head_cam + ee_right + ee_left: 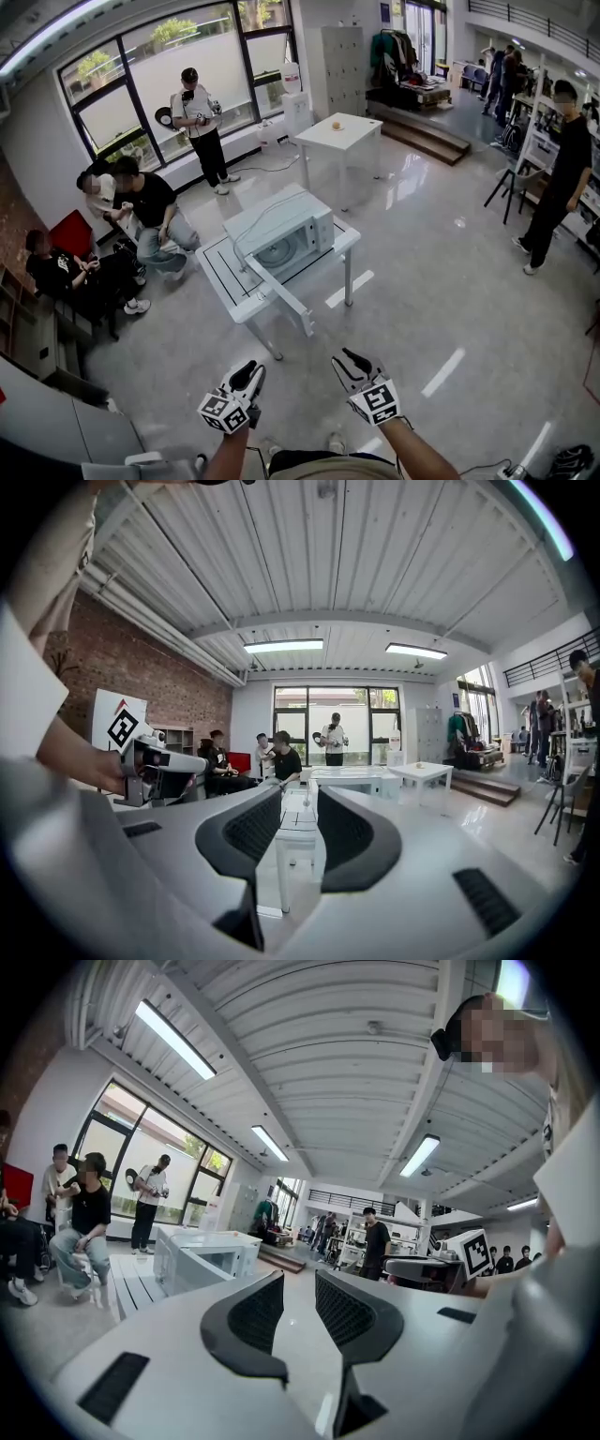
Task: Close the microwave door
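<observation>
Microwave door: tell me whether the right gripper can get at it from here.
Probably not yet: the right gripper hangs well short of the open microwave door. Only bare floor lies between, so stepping closer should do.

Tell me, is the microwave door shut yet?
Not yet. Done: nothing, the door of the microwave stands wide open on the table. In hand: the left gripper and right gripper are both empty, held short of the table. Left: probably step up and push the door shut.

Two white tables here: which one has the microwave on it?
The nearer table carries the microwave, its door open. The farther table holds only a small round object.
</observation>
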A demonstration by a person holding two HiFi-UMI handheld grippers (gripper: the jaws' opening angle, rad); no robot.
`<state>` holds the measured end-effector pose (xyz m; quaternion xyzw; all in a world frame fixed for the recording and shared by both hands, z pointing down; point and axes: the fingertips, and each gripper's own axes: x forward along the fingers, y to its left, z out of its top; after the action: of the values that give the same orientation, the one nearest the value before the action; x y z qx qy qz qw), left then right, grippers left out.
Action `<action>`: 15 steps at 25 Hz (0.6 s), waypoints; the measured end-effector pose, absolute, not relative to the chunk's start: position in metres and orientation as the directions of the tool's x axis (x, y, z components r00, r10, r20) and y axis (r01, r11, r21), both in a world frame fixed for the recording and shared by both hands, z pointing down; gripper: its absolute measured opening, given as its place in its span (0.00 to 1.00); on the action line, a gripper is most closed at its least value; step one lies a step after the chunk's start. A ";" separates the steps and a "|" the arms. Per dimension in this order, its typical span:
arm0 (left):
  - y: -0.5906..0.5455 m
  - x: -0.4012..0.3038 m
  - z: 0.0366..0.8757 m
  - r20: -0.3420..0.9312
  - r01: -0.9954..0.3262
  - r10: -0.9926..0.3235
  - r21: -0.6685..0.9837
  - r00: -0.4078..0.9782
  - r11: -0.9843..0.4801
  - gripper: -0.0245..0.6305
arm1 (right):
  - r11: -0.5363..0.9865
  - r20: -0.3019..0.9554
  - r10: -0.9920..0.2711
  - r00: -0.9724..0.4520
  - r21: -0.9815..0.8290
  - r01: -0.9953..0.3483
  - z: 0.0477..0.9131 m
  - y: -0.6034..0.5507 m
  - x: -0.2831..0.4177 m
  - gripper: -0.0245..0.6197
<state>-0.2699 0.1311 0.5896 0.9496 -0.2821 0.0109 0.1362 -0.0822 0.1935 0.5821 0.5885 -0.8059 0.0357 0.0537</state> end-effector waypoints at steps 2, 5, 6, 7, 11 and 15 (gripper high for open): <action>0.130 -0.268 0.590 0.103 -0.536 -0.529 0.246 0.843 -0.807 0.19 | 0.308 0.126 -0.944 -0.305 0.006 -0.951 0.582 0.193 -0.083 0.20; 0.130 -0.266 0.592 0.109 -0.534 -0.525 0.242 0.844 -0.810 0.19 | 0.313 0.131 -0.942 -0.309 0.014 -0.950 0.583 0.194 -0.085 0.20; 0.129 -0.266 0.594 0.113 -0.534 -0.523 0.240 0.845 -0.811 0.19 | 0.313 0.133 -0.942 -0.308 0.018 -0.950 0.584 0.193 -0.086 0.20; 0.127 -0.267 0.597 0.118 -0.532 -0.520 0.237 0.846 -0.813 0.19 | 0.312 0.134 -0.942 -0.306 0.022 -0.950 0.586 0.191 -0.087 0.20; 0.109 -0.271 0.608 0.137 -0.526 -0.508 0.226 0.850 -0.820 0.19 | 0.298 0.139 -0.946 -0.292 0.026 -0.954 0.595 0.174 -0.094 0.20; 0.089 -0.269 0.612 0.157 -0.518 -0.494 0.215 0.855 -0.828 0.19 | 0.296 0.161 -0.944 -0.287 0.033 -0.955 0.600 0.156 -0.101 0.20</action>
<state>-0.2695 0.0891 0.6116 0.9549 -0.2649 0.0474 0.1258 -0.1014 0.1565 0.5999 0.5924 -0.8014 0.0350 0.0748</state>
